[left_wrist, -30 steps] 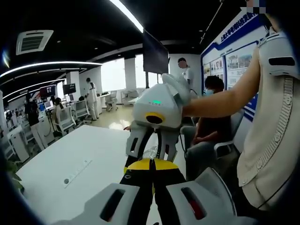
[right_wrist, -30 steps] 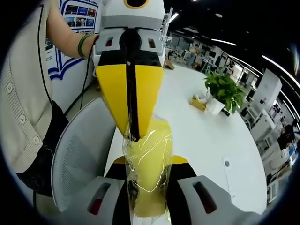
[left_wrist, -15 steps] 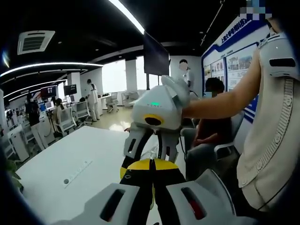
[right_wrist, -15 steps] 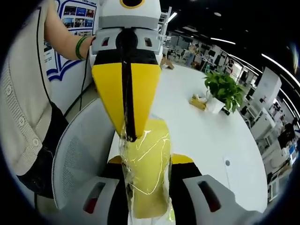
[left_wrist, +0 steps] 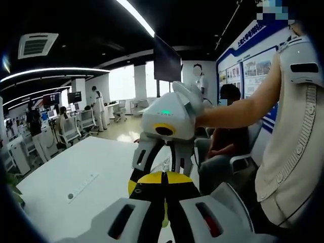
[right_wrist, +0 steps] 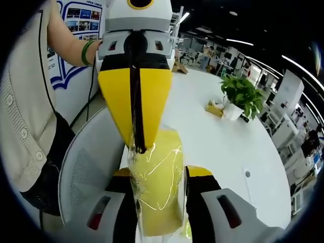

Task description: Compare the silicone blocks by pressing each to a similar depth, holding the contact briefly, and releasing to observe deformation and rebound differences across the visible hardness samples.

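right gripper (right_wrist: 159,174) clamped on wrapped yellow silicone block (right_wrist: 157,190), left gripper (right_wrist: 135,144) closed, tip touching block

You wear: cream ribbed knit top (left_wrist: 288,152), short-sleeved | buttons (right_wrist: 9,99) down its front | green bracelet (right_wrist: 87,49) | your grippers: white housings, yellow-and-black jaws; right gripper (left_wrist: 163,160) shows a green light (left_wrist: 165,112); left gripper (right_wrist: 135,148).

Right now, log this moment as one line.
right gripper: holding yellow wrapped block | left gripper: shut, tip on block's top | table: white
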Tool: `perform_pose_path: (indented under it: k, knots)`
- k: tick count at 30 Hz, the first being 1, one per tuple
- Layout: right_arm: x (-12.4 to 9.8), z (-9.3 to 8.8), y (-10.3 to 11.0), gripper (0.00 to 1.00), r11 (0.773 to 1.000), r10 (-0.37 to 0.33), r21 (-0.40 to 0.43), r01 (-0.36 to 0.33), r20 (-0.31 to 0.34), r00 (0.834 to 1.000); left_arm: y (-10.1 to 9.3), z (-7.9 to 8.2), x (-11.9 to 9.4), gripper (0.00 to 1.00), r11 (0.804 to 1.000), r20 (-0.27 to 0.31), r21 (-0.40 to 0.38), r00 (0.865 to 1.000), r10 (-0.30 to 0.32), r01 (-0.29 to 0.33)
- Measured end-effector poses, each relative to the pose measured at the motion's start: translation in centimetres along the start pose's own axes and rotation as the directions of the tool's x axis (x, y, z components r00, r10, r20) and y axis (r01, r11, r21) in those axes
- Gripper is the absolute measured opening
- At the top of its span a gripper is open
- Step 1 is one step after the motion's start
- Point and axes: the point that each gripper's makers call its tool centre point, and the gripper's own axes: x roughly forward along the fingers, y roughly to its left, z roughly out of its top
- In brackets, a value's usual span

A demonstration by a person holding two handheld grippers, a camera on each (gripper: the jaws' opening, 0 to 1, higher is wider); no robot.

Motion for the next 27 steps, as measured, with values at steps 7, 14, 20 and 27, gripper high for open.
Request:
perform_pose_path:
  k: [7,14,20,27]
  knots:
    - [0.1,0.0,0.1,0.31,1.0,0.004,-0.002,-0.004,-0.002,1.0,0.0,-0.1,-0.1,0.0,1.0,0.0,-0.003,1.0,0.002,-0.002]
    - [-0.2,0.2,0.1,0.4,1.0,-0.015,0.025,0.014,0.029,0.999,0.6,-0.9,0.1,0.0,0.999,-0.001,-0.042,1.0,0.012,-0.012]
    - [-1.0,-0.2,-0.2,0.44,0.994,-0.086,0.078,0.081,0.065,0.994,1.2,-2.1,0.7,0.0,0.996,-0.004,-0.085,1.0,0.003,-0.003]
    - [-3.0,-1.7,-0.6,0.6,0.942,-0.274,0.237,0.237,0.138,0.952,2.5,-4.4,1.5,0.0,0.99,-0.021,-0.141,1.0,-0.012,0.009]
